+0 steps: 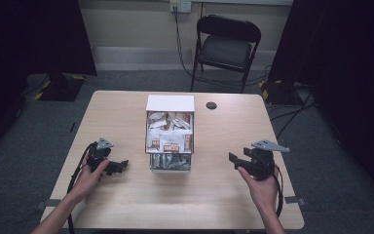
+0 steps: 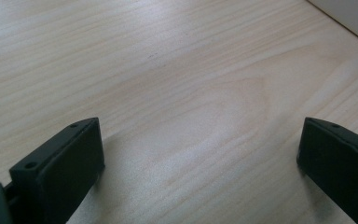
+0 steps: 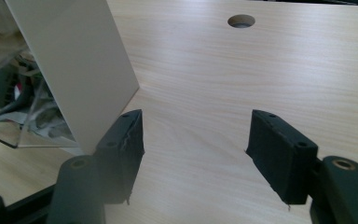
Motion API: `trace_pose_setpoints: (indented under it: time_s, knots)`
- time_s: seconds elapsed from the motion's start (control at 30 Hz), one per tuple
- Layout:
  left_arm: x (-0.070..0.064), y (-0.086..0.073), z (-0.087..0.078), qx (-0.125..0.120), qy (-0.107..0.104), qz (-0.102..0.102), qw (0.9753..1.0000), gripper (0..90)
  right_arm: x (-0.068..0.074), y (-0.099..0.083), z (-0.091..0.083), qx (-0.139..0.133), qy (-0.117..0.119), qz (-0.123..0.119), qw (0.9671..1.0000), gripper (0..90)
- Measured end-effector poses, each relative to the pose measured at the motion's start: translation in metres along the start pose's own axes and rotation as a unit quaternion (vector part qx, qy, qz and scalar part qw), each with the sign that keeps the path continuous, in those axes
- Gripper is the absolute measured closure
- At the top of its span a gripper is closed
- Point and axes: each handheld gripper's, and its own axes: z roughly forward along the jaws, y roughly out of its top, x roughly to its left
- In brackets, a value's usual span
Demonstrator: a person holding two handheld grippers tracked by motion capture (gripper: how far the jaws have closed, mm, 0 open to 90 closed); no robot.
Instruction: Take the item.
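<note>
Both grippers, left and right, sat spread apart flanking the packet-filled box mid-frame; a careless sideways approach could shove it.

Packet labels in the box too small to read; box cropped at the frame edge.

left gripper: fingers apart, empty | right gripper: fingers apart, empty

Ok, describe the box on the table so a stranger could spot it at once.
On the light wooden table, look to the middle, between the two hand-held grippers. The box has white walls and a clear front, and is stuffed with small snack packets. Behind it to the right, a dark round hole pierces the tabletop.
</note>
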Motion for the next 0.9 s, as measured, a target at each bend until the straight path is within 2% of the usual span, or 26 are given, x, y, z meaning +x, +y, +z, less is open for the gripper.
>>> trace_pose_setpoints:
  time_s: [0.13,0.2,0.3,0.33,0.57,0.67,0.83,0.9]
  knots:
    - [0.0,0.0,0.0,0.0,0.0,0.0,1.0,0.1,0.003,0.006,-0.001,-0.001,0.008,0.009,0.9999,38.2]
    - [0.0,0.0,0.0,0.0,0.0,0.0,1.0,0.0,0.008,0.01,-0.002,-0.001,0.007,-0.004,1.0,38.3]
    - [0.0,0.0,0.0,0.0,0.0,0.0,1.0,0.0,0.01,0.013,-0.004,-0.003,0.011,-0.006,0.9999,38.3]
    - [0.0,0.0,0.0,0.0,0.001,0.0,1.0,0.1,0.012,0.018,-0.007,-0.011,0.016,-0.007,0.9998,38.4]
    - [0.0,0.0,0.0,-0.001,0.001,0.0,1.0,0.0,0.021,0.039,-0.014,-0.026,0.036,-0.02,0.9988,38.3]
    - [0.0,0.0,0.0,0.0,0.0,0.0,1.0,0.0,0.028,0.051,-0.017,-0.041,0.054,-0.024,0.9974,40.1]
    - [0.0,0.0,0.0,-0.001,0.001,0.0,1.0,0.0,0.033,0.065,-0.022,-0.043,0.076,-0.031,0.9957,42.5]
    - [0.0,0.0,0.0,0.0,0.0,0.0,1.0,0.0,0.036,0.074,-0.027,-0.054,0.089,-0.035,0.994,45.2]
